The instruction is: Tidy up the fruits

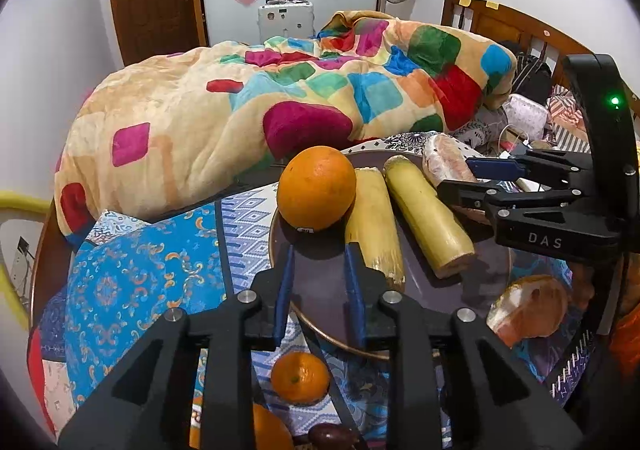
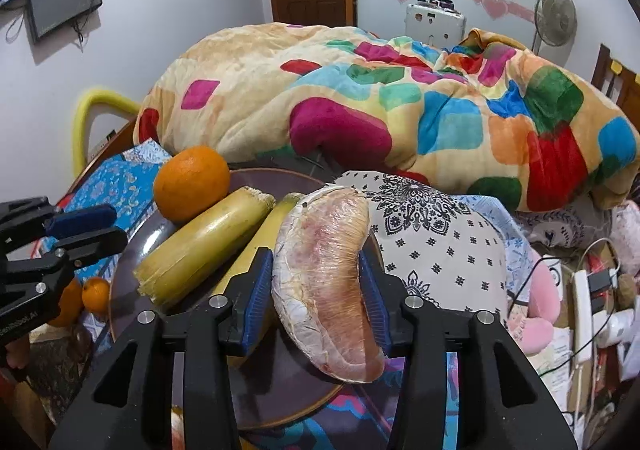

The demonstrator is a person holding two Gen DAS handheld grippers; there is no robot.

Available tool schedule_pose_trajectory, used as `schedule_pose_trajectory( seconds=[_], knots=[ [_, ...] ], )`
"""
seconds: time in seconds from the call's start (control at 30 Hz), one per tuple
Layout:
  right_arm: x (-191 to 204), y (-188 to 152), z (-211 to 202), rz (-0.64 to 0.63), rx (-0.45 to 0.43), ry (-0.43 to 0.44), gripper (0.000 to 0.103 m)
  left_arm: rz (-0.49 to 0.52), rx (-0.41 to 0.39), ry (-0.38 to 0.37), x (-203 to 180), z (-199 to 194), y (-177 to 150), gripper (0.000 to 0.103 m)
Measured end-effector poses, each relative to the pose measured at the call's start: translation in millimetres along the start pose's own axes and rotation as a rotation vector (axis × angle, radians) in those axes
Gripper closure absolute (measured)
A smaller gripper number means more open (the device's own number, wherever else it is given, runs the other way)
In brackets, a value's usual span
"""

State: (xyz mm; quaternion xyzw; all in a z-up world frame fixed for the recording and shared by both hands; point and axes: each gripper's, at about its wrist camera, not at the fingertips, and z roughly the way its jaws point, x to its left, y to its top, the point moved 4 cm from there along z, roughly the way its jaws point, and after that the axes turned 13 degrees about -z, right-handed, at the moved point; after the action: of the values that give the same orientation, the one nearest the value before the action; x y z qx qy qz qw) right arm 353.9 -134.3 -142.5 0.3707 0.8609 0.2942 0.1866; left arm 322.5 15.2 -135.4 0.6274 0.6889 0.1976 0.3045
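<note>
A dark round plate (image 1: 472, 290) (image 2: 280, 382) holds a large orange (image 1: 316, 188) (image 2: 191, 182) and two yellow sugarcane pieces (image 1: 376, 222) (image 1: 428, 214) (image 2: 208, 246). My right gripper (image 2: 316, 290) is shut on a plastic-wrapped pomelo wedge (image 2: 328, 282) and holds it over the plate's right side; the wedge also shows in the left wrist view (image 1: 446, 164). My left gripper (image 1: 320, 282) is open and empty over the plate, just in front of the orange. The right gripper (image 1: 472, 178) shows at the right of the left wrist view.
A second pomelo wedge (image 1: 532, 310) lies right of the plate. Small oranges (image 1: 300, 378) (image 2: 96, 296) and a dark fruit (image 1: 332, 436) lie on the patterned cloth (image 1: 132, 274) near me. A colourful blanket (image 1: 248, 106) is heaped behind. Cables and a power strip (image 2: 584, 322) lie at right.
</note>
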Motion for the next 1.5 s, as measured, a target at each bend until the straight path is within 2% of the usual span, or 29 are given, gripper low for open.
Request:
schedule_pose_trajectory(
  seconds=[0.07, 0.17, 0.3, 0.57, 0.63, 0.77, 0.83, 0.93, 1.13, 1.27, 1.5],
  knots=[
    [1, -1, -2, -0.002, 0.003, -0.007, 0.057, -0.007, -0.004, -0.003, 0, -5, -1, 0.067],
    [1, -5, -9, 0.006, -0.007, -0.007, 0.054, -0.017, -0.025, 0.0, 1, -14, -2, 0.06],
    [3, -9, -26, 0.018, -0.033, 0.004, 0.054, -0.019, -0.044, 0.002, -1, -31, -4, 0.058],
    [19, -19, -70, -0.016, -0.096, -0.025, 0.053, -0.05, -0.092, 0.021, 8, -70, -10, 0.048],
    [24, -25, -80, -0.018, -0.112, -0.023, 0.047, -0.061, -0.095, 0.024, 13, -79, -15, 0.046],
    [31, -37, -90, -0.034, -0.124, -0.036, 0.046, -0.075, -0.098, 0.045, 27, -94, -27, 0.04],
    [35, -43, -92, -0.042, -0.126, -0.04, 0.04, -0.081, -0.098, 0.066, 36, -100, -34, 0.039],
    [40, -52, -94, -0.044, -0.134, -0.052, 0.032, -0.094, -0.089, 0.09, 49, -103, -41, 0.037],
    [50, -69, -88, -0.067, -0.114, -0.06, 0.029, -0.14, -0.041, 0.107, 72, -96, -62, 0.032],
    [55, -81, -76, -0.079, -0.082, -0.06, 0.026, -0.15, -0.016, 0.105, 75, -89, -78, 0.019],
    [57, -93, -55, -0.115, -0.019, -0.087, 0.026, -0.095, 0.015, 0.127, 71, -70, -93, 0.018]
  ],
)
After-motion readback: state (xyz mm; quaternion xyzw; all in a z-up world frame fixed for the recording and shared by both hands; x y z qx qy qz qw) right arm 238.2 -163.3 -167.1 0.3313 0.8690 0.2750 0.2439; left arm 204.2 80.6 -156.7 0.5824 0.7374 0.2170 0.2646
